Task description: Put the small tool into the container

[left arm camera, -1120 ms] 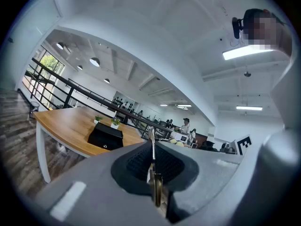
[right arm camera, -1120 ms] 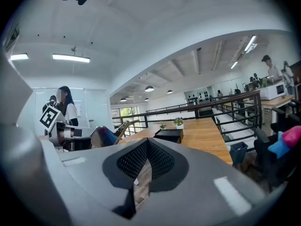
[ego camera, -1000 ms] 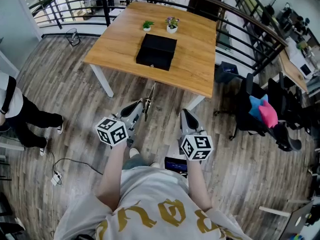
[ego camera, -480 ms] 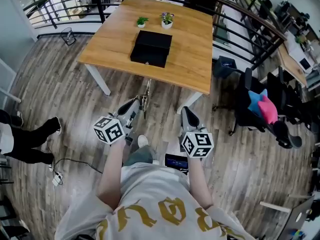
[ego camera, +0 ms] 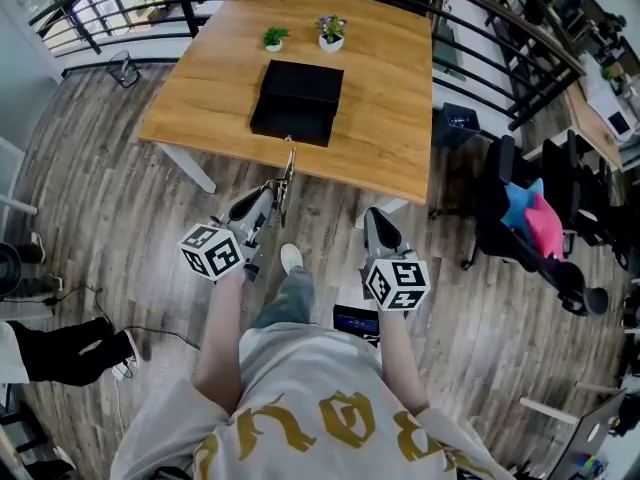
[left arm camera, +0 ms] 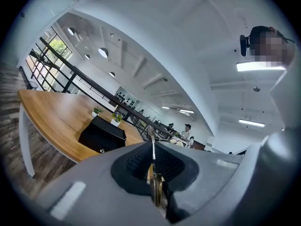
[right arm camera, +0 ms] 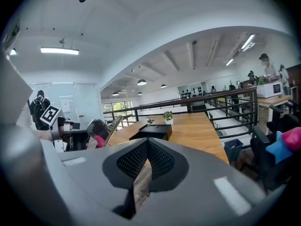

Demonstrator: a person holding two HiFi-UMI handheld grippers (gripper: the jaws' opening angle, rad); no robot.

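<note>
A black box-shaped container (ego camera: pixel 297 101) sits on the wooden table (ego camera: pixel 400 118), ahead of me. My left gripper (ego camera: pixel 268 190) is shut on a slim metal tool (ego camera: pixel 285 173), whose tip points at the table's near edge just short of the container. In the left gripper view the tool (left arm camera: pixel 153 159) stands thin between the closed pads, with the container (left arm camera: pixel 101 135) beyond it. My right gripper (ego camera: pixel 375 218) is over the floor in front of the table. Its jaws are shut with nothing between them, and the container (right arm camera: pixel 153 132) lies far ahead in its view.
Two small potted plants (ego camera: pixel 273 37) (ego camera: pixel 331 30) stand behind the container. A black railing (ego camera: pixel 500 28) runs round the table. An office chair with a blue and pink cushion (ego camera: pixel 535 218) is on the right. A person's legs (ego camera: pixel 60 353) and a cable lie low left.
I have walked closer to the table. The tool's tip now reaches the table's near edge. The person on the left has slid toward the lower left corner.
</note>
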